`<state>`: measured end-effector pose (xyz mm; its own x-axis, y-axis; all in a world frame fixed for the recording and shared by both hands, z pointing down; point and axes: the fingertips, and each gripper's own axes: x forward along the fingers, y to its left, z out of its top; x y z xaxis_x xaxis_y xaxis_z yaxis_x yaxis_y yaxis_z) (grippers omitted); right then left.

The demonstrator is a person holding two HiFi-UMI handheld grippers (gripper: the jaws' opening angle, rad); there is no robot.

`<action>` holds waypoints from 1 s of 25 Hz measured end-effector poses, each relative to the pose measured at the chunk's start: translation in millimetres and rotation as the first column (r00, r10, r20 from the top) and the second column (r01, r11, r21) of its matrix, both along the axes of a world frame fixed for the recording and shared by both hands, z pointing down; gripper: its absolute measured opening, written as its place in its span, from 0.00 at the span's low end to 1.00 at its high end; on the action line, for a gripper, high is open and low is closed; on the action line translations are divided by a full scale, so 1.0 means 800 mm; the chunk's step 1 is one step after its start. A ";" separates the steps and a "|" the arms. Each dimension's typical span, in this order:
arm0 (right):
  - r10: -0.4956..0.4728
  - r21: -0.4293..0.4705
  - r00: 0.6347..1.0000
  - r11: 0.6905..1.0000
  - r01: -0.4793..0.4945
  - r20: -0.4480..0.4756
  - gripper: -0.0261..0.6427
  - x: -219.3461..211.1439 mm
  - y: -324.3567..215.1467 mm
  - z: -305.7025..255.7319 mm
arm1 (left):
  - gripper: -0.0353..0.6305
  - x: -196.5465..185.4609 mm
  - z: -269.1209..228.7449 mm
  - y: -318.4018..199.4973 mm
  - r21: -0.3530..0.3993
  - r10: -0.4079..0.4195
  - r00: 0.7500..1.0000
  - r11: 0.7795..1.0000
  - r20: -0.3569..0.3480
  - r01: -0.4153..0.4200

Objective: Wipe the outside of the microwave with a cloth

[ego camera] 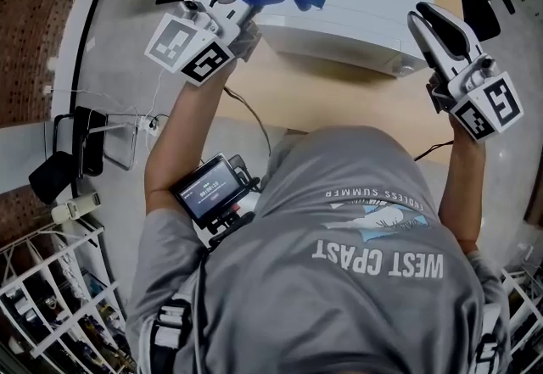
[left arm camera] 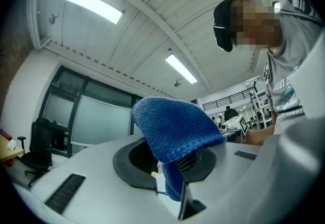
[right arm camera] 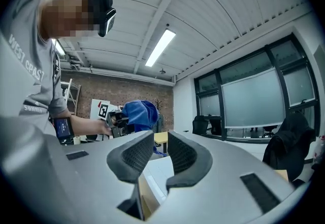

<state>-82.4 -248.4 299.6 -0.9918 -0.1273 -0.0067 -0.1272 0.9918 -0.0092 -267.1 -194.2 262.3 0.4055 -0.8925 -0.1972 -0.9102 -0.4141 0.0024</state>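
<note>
The left gripper [left arm camera: 170, 169] is pinching the blue cloth [left arm camera: 172, 126] between its 2 jaws. The fabric is folding up over the dark pads and hanging down into the slot between them, covering most of 1 pad.

In the head view this gripper is sitting at the upper left, with its marker cube [ego camera: 188, 48] facing the camera. The cloth is bunching above the left end of the microwave [ego camera: 339, 25]. Whether the fabric is touching the white casing cannot be told.

The right gripper [right arm camera: 160, 149] is keeping its 2 jaws slightly apart, with a narrow gap and nothing between the ribbed pads. Its own view is looking across at the left gripper and the bundled cloth. In the head view it is hovering at the upper right, beside the microwave's right end, and contact there cannot be made out.

The microwave is lying on a wooden table [ego camera: 322, 101], and a black cable [ego camera: 254, 122] is trailing off the table's near edge. The person's grey shirt [ego camera: 356, 279] is filling the lower part of the head view. A small screen [ego camera: 208, 190] is sitting strapped to the left forearm.
</note>
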 end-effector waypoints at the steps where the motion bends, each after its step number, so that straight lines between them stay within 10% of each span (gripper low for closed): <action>1: -0.008 -0.002 1.000 1.000 0.008 -0.001 0.18 -0.002 0.002 0.003 | 0.18 0.001 0.003 0.002 -0.002 -0.002 1.000 1.000 0.003 0.002; 25: -0.076 -0.041 0.995 0.996 0.073 -0.064 0.13 -0.048 -0.002 0.025 | 0.18 -0.040 0.027 -0.004 -0.047 -0.065 0.998 0.997 -0.001 0.065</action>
<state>-120.8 -250.1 319.7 -0.9967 -0.0518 0.0620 -0.0544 0.9976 -0.0417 -299.1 -197.2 283.7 0.3462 -0.9252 -0.1556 -0.9351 -0.3537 0.0229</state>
